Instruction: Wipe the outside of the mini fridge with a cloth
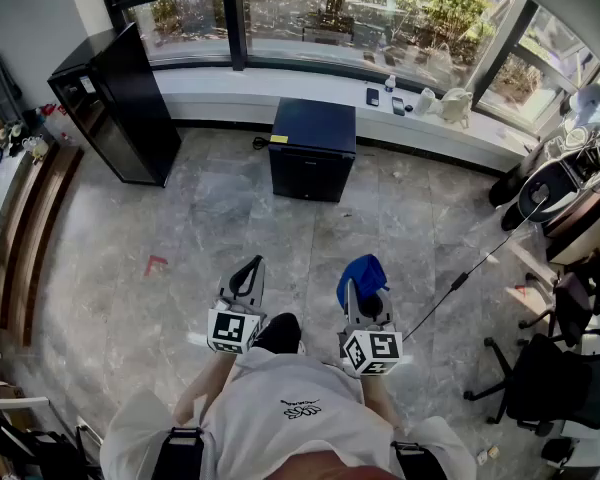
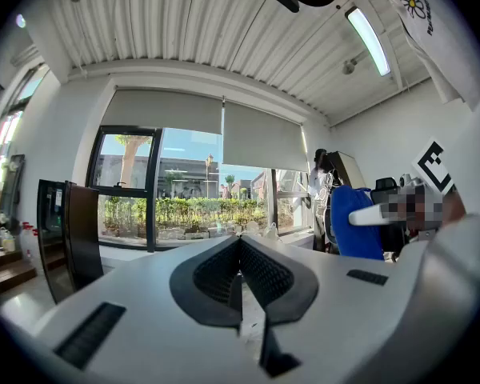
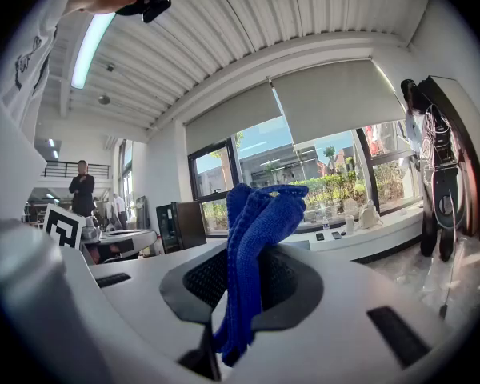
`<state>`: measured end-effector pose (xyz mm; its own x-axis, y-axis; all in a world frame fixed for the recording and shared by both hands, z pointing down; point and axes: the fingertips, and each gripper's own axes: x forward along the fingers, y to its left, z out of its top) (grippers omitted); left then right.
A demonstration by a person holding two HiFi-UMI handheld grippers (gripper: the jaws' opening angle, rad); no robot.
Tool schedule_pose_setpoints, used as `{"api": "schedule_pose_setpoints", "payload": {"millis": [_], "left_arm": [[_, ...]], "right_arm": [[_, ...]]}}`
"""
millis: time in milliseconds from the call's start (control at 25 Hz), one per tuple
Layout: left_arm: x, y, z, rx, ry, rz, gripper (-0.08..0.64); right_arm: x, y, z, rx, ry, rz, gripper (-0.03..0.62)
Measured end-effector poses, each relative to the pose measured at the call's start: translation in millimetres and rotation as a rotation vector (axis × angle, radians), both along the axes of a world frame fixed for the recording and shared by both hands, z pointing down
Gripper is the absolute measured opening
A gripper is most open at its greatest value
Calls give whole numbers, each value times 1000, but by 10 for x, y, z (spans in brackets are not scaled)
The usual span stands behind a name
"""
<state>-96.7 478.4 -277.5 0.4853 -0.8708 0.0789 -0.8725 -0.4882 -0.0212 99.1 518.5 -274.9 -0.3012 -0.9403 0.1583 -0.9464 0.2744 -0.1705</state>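
**Desk:** Step in hand?

**Photographer:** The approach, most likely. Wide grey floor point(image 1: 200, 228) first, then the mini fridge point(image 1: 312, 150), dark and squat, door shut, backed against the window ledge point(image 1: 230, 86) and well apart from both tools. No wiping yet, by the look of it.

**Desk:** And the tools?

**Photographer:** Left gripper point(image 1: 251, 265) held forward, jaws pressed together on nothing. Right gripper point(image 1: 364, 286) just beside it, jaws pinching the cloth point(image 3: 256, 230), blue and knitted, bunched upright above the tips.

**Desk:** Next move?

**Photographer:** Probably a walk forward over open floor, then the cloth laid flat against the top or a side panel. A bunched wad likely to need spreading for a clean pass.

**Desk:** Anything in the way?

**Photographer:** Little on the direct line.
- Tall black cabinet point(image 1: 120, 103) off to the left.
- Office chairs point(image 1: 540, 378) crowding the right.
- A thin dark cable point(image 1: 465, 276) trailing over the floor near the right gripper, a possible snag.
- A red mark point(image 1: 155, 264) on the floor to the left.
- Small items point(image 1: 398, 105) on the ledge behind the fridge, worth sparing during a wipe of the top.
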Motion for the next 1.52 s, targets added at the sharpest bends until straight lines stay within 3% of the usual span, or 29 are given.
{"api": "schedule_pose_setpoints", "payload": {"millis": [120, 400, 560, 840, 960, 1080, 1200, 1360, 1520], "left_arm": [[-28, -244, 1, 9, -24, -15, 5], [-37, -990, 85, 16, 8, -20, 5], [-86, -1784, 170, 17, 31, -16, 5], [-172, -3246, -322, 89, 49, 14, 5], [-192, -3860, -366, 96, 29, 17, 5], [-125, -4359, -600, 167, -29, 55, 5], [-81, -4831, -766, 236, 7, 63, 5], [-24, -5172, -700, 167, -21, 49, 6], [71, -5292, -648, 179, 70, 1, 5]], "right_arm": [[-16, -225, -52, 18, 8, -24, 81], [-74, -908, 47, 9, 20, -61, 81], [-195, -1646, -12, 39, 48, -68, 81], [-416, -3201, -480, 92, 73, -84, 81], [-409, -3825, -600, 107, 21, -54, 81], [-324, -4326, -774, 137, -29, -5, 81], [-253, -4735, -854, 142, -62, 21, 81], [-230, -5076, -864, 143, -51, 3, 81], [-213, -5315, -798, 138, -40, -35, 81]]}}
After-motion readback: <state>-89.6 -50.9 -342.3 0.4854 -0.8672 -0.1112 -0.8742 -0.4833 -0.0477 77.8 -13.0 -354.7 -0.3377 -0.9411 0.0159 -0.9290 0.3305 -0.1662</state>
